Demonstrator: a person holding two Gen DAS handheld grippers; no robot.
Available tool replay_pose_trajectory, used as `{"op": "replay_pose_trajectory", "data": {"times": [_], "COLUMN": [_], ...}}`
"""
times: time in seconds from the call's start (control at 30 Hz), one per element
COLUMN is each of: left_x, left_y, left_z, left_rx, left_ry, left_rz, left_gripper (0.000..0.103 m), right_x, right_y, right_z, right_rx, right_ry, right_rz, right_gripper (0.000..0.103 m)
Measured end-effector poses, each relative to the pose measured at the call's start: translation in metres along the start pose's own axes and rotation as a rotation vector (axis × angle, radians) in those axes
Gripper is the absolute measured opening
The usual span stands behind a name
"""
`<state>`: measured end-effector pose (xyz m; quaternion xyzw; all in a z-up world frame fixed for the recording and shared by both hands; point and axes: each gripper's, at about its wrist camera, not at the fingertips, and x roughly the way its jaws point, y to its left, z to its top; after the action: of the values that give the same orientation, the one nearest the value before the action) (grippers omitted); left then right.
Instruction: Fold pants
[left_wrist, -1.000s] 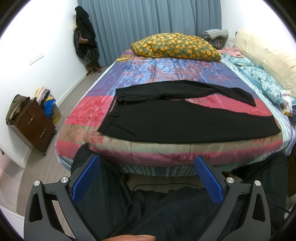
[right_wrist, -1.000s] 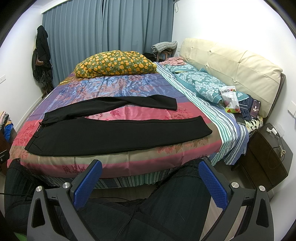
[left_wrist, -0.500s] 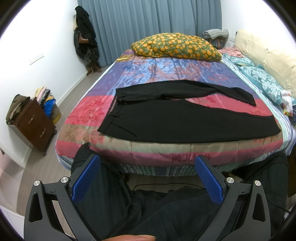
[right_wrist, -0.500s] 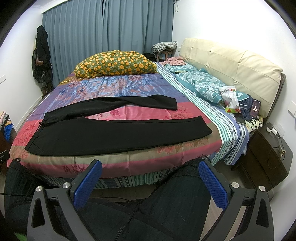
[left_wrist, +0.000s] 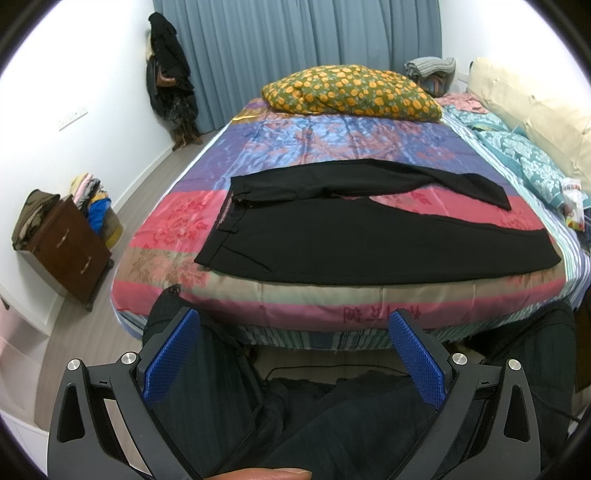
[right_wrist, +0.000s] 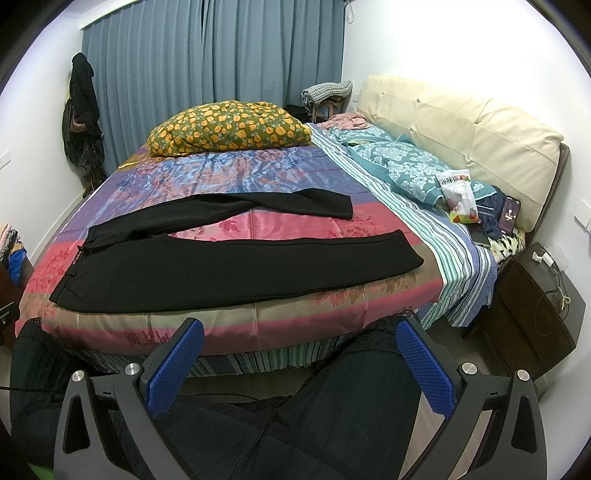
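Note:
Black pants lie spread flat on the bed's colourful quilt, waistband to the left and both legs running right. The far leg angles away from the near one, leaving a gap of pink quilt between them. My left gripper is open and held low in front of the bed, over the person's dark-clothed lap, well short of the pants. My right gripper is also open, empty, and hovers before the bed's near edge.
An orange-flowered pillow sits at the far end. A teal blanket, snack bag and phone lie by the cream headboard. A brown nightstand stands right; a wooden cabinet with clothes stands left.

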<state>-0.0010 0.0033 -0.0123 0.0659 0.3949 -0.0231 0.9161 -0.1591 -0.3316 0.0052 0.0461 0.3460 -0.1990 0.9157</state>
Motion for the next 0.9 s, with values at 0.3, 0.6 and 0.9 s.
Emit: {"op": "replay_pose_trajectory", "data": {"times": [0.3, 0.6, 0.9], "left_x": [0.001, 0.008, 0.009], "left_y": [0.001, 0.001, -0.025], "left_z": [-0.001, -0.003, 0.021], "left_rx": [0.0, 0.035, 0.056], "left_ry": [0.003, -0.007, -0.011], "left_rz": [0.0, -0.001, -0.096], "left_gripper": [0.102, 0.102, 0.102], "right_x": [0.0, 0.001, 0.005], "right_y": [0.001, 0.003, 0.009], "right_z": [-0.001, -0.002, 0.001], "right_rx": [0.0, -0.008, -0.001], "right_ry": [0.0, -0.008, -0.042], "right_rz": [0.001, 0.032, 0.074], "right_gripper": [0.103, 0.103, 0.103]}}
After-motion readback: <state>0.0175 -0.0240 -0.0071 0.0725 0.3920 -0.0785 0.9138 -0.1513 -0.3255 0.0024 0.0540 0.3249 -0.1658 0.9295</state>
